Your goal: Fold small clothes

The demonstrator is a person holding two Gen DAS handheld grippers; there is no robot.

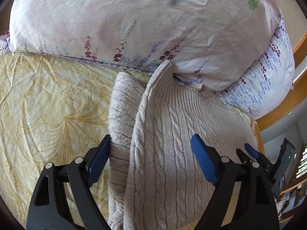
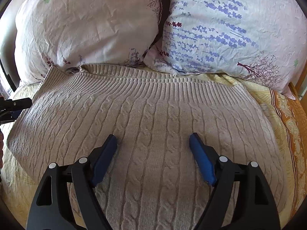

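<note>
Now, with the cable-knit sweater [image 2: 153, 118] flat on the yellow bedsheet [image 1: 48, 95] near the pillows [image 2: 92, 25], both left gripper [image 1: 150, 143] and right gripper [image 2: 153, 141] spread, empty: pinch far ribbed hem [image 2: 153, 80] corners evenly, fold nearward.

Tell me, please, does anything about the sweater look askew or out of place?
Yes: the sweater's ribbed hem is tucked under a pillow at one corner, so it doesn't lie fully flat.
</note>
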